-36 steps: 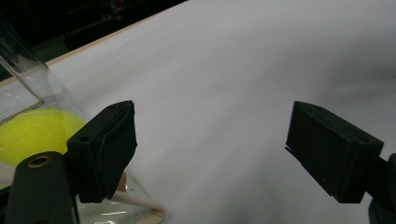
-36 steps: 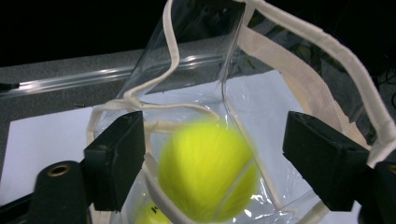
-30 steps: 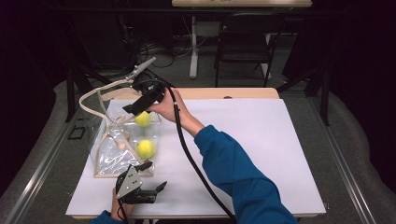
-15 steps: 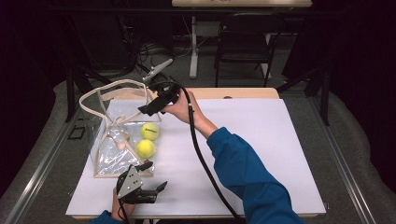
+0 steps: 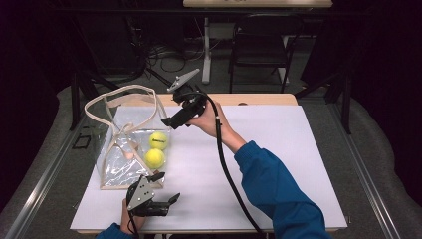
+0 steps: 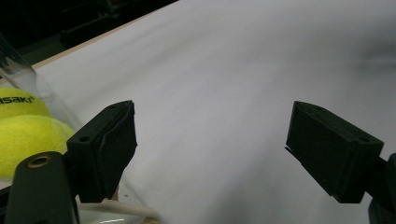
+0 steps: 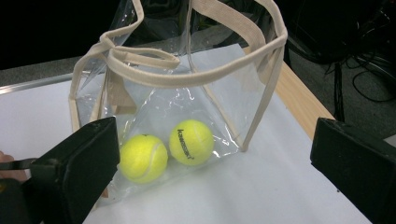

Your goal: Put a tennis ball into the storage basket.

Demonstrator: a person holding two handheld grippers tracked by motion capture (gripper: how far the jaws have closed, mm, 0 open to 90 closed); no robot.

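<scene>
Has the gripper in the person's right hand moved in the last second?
Yes. The right gripper was down over the tennis balls in the clear bag; it has drawn back out toward the table's far edge, jaws just opening, nothing between them.

Two yellow tennis balls (image 5: 156, 150) lie touching inside a clear plastic tote bag (image 5: 115, 164) with beige handles and trim, its mouth open upward. The bag sits at nine o'clock on the white table; one ball shows black lettering.

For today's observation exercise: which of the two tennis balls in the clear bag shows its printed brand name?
In the right gripper view, the right-hand tennis ball; black lettering faces the camera, while the left-hand ball shows only plain felt and seam.
</scene>
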